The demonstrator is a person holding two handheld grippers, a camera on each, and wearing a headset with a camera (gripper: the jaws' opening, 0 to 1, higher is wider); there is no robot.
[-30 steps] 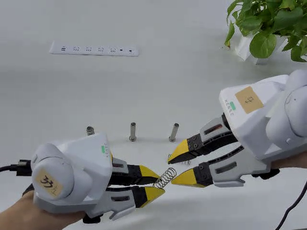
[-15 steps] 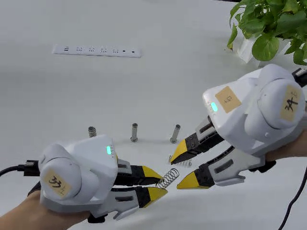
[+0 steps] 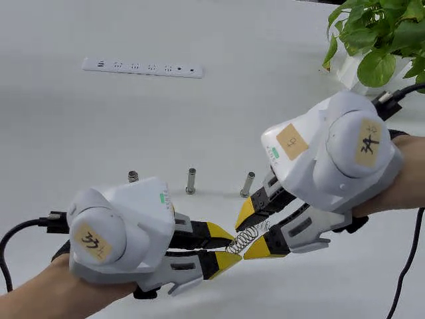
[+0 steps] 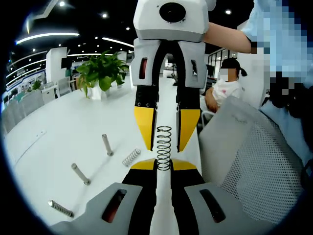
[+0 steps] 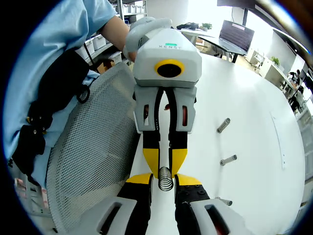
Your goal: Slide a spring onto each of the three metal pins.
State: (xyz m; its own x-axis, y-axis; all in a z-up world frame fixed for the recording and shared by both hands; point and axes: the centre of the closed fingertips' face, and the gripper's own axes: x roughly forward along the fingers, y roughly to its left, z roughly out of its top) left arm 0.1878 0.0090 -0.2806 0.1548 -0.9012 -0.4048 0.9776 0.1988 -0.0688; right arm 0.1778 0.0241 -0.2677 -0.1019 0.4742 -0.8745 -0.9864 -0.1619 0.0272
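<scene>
Bright metal wire is noted in the coiled spring (image 3: pixel 244 238). Smooth grey metal pins (image 3: pixel 191 181) are recorded on a matt white tabletop (image 3: pixel 86 126).

Left tool (image 3: pixel 237 244) 33, right tool (image 3: pixel 240 242) 34

The plain white tabletop (image 3: pixel 80 133) bears a long white power strip (image 3: pixel 142 67) near its far edge, a leafy green potted plant (image 3: pixel 378 33) toward the far right corner, and three short steel pins (image 3: pixel 191 181) upright mid-table.
</scene>
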